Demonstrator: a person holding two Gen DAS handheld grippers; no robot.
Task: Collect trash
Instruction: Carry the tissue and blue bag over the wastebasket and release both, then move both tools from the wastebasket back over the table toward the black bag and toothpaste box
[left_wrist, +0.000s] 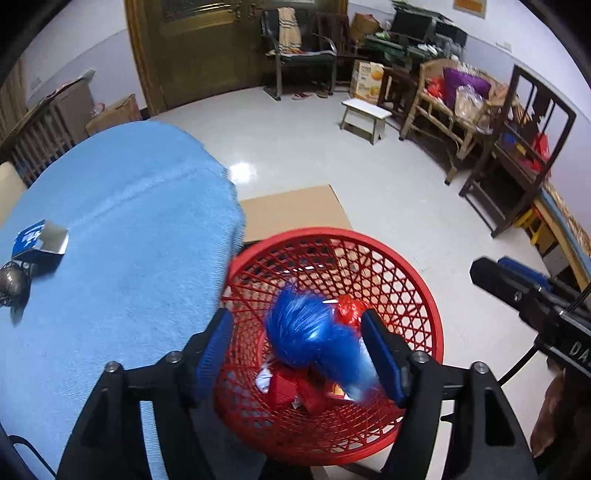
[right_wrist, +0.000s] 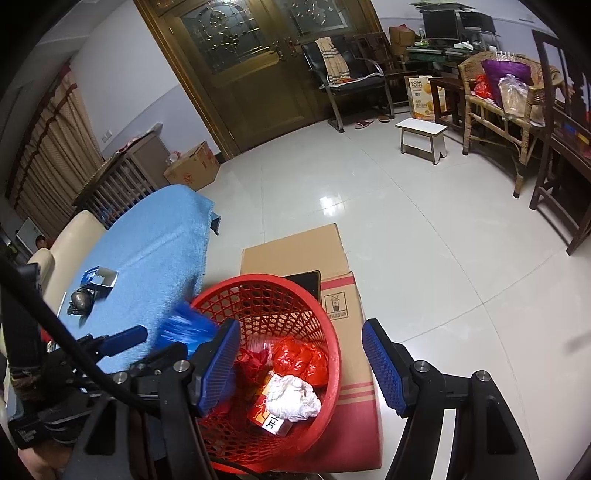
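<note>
Leftmost, at about nine o'clock in the left wrist view, two pieces of trash remain on the blue cloth (left_wrist: 122, 236): a small blue-and-silver box (left_wrist: 38, 242) lying open, and just below it a crumpled grey ball (left_wrist: 13, 284). They look to be touching or nearly so.

Toward six o'clock, the left tongs (left_wrist: 295, 350) hang over the red basket (left_wrist: 413, 280) with their jaws standing apart. A blue wrapper (left_wrist: 314, 332), smeared by motion, sits in the gap; it appears to touch no pad, so I judge it let go and dropping in.

Inside the basket already lie red bags (right_wrist: 301, 356), a white wad (right_wrist: 291, 397) and a small orange carton (right_wrist: 264, 415). The basket rests on cardboard (right_wrist: 295, 247) beside the cloth.

Right of that, the right tongs (right_wrist: 299, 363) are about half open and hold nothing, with the basket's rim and the cardboard below them.

So the job looks well along: several pieces are binned and one is going in. The box and the grey ball are left to fetch, as far as these views reach.
</note>
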